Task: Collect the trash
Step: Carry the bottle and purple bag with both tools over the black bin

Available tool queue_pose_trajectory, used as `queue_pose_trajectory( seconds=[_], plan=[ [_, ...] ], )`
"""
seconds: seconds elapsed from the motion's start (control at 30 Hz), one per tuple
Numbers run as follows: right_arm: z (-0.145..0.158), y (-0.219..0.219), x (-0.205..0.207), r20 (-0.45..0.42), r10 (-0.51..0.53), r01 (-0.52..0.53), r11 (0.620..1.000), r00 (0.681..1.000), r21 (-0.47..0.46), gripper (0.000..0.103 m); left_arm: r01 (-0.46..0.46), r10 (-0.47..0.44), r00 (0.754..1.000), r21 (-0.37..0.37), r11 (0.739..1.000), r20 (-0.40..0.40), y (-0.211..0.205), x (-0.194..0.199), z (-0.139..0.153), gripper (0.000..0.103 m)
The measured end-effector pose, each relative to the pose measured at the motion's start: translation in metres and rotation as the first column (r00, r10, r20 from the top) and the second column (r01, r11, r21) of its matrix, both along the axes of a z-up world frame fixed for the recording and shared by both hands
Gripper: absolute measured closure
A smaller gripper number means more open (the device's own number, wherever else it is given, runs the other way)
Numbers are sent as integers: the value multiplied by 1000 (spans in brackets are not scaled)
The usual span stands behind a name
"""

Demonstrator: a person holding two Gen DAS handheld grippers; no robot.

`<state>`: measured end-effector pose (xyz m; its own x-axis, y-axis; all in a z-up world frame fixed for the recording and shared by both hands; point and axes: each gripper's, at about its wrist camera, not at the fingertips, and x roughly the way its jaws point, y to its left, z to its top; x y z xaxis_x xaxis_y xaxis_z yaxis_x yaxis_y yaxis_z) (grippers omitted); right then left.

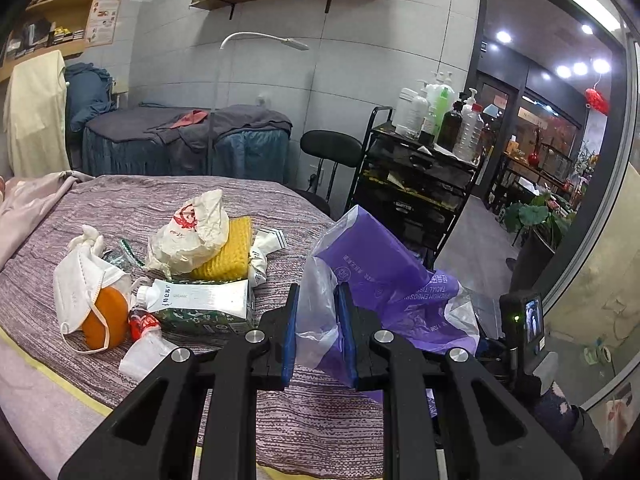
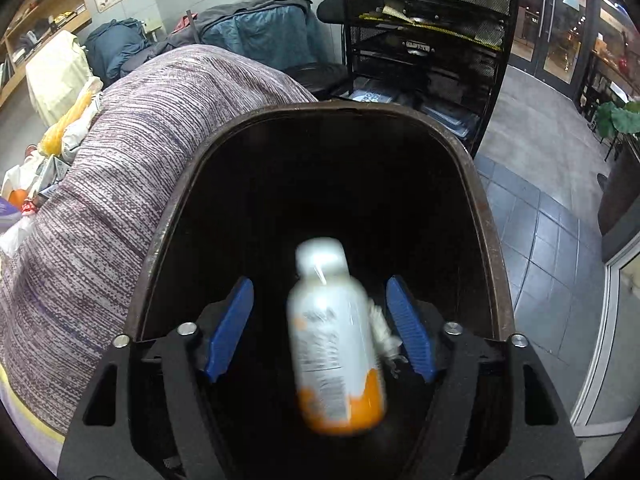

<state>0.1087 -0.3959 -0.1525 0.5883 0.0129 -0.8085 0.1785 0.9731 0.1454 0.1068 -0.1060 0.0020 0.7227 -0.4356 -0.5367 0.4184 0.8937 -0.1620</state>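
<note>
My left hand-held gripper pinches a purple plastic tissue wrapper above the striped bed cover. Beside it lie a milk carton, face mask and crumpled bag. My right hand-held gripper stands wide, its blue pads clear of a blurred white-and-orange bottle between them over the dark bin.

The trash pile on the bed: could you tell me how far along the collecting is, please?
Done: nothing visible in the dark bin yet. In hand: the bottle sits blurred between the open right gripper; the left gripper pinches the purple wrapper. Left: carton, mask, crumpled bag.
</note>
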Motion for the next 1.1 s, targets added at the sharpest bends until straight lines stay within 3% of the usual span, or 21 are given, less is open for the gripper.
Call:
queue_pose_trajectory(
  seconds=[0.27, 0.57, 0.8, 1.1],
  plan=[
    [26, -4, -30, 111, -68, 70, 998, 991, -9, 25, 23, -23, 1000, 50, 998, -6, -18, 8, -6, 84],
    [82, -12, -74, 312, -169, 203, 976, 935, -80, 18, 131, -126, 991, 125, 983, -46, -71, 17, -21, 84],
    [101, -32, -92, 355, -222, 262, 963, 908, -67, 18, 198, -190, 980, 209, 958, -59, -115, 21, -35, 84],
    [101, -54, -103, 363, -286, 313, 950, 887, -16, 18, 276, -263, 961, 301, 913, -84, -161, 21, -56, 84]
  ],
)
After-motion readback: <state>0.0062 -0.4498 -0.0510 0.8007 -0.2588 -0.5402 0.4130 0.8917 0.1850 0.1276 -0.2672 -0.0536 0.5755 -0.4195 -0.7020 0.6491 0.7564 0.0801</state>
